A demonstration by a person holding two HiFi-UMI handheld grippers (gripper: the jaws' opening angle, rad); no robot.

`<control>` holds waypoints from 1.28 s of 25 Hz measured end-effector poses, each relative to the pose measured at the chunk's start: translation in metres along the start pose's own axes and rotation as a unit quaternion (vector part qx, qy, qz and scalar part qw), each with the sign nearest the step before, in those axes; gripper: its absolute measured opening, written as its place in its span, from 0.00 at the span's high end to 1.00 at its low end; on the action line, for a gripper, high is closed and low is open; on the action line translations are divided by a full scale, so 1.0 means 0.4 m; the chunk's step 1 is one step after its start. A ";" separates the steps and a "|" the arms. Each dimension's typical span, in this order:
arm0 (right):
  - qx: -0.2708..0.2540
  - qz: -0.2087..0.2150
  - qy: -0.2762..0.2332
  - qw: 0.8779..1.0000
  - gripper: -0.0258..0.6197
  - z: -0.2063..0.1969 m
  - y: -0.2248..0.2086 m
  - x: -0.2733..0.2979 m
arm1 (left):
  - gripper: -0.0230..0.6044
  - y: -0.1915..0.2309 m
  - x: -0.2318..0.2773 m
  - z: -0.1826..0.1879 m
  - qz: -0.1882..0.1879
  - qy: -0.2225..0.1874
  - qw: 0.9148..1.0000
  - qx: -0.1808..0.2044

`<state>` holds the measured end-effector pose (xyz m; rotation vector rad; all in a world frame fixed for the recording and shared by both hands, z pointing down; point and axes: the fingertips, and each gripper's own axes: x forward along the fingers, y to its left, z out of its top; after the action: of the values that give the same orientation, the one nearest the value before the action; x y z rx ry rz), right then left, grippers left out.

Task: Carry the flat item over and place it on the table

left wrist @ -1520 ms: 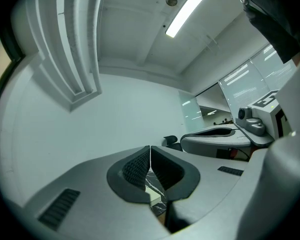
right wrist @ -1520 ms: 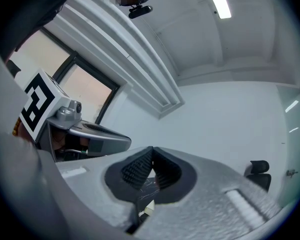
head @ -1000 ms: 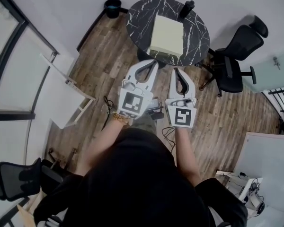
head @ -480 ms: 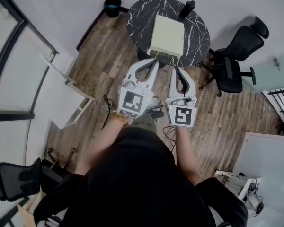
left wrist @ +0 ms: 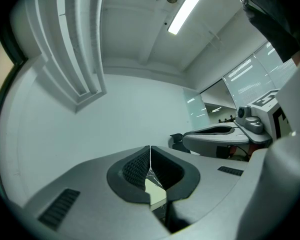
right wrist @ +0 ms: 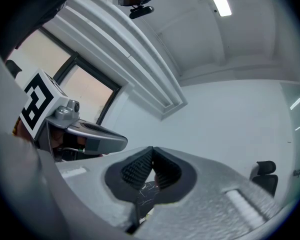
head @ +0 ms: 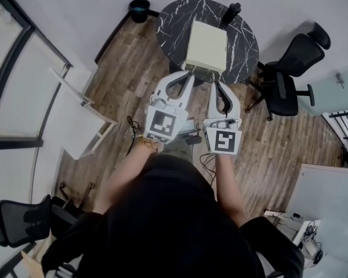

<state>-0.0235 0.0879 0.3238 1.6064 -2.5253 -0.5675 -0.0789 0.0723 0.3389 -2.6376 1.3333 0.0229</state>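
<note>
Flat item [head: 206,46] on marble table [head: 174,23]

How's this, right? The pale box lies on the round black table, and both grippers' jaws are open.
No: the left gripper and right gripper have jaws shut, as each gripper view shows. The pale box does lie on the round black table.

Surface finishes
I see a smooth round black white-veined marble table [head: 174,28], a matt pale yellow flat slab [head: 206,46], weathered brown wooden floor planks [head: 278,143].
</note>
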 end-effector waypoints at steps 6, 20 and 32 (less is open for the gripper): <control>0.000 0.000 -0.004 1.000 0.96 0.001 -0.004 0.022 | 0.95 0.017 0.014 -0.001 0.001 -0.001 1.000 0.002; -0.003 0.004 0.002 1.000 0.96 -0.028 -0.035 0.047 | 0.95 0.022 0.061 -0.005 -0.004 -0.001 1.000 0.005; 0.002 0.005 0.009 1.000 0.96 -0.066 -0.080 0.101 | 0.95 0.047 0.128 -0.043 -0.005 0.008 1.000 0.000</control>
<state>-0.0067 0.0333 0.3321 1.5908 -2.5217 -0.5454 -0.0648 0.0176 0.3478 -2.6503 1.3260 0.0008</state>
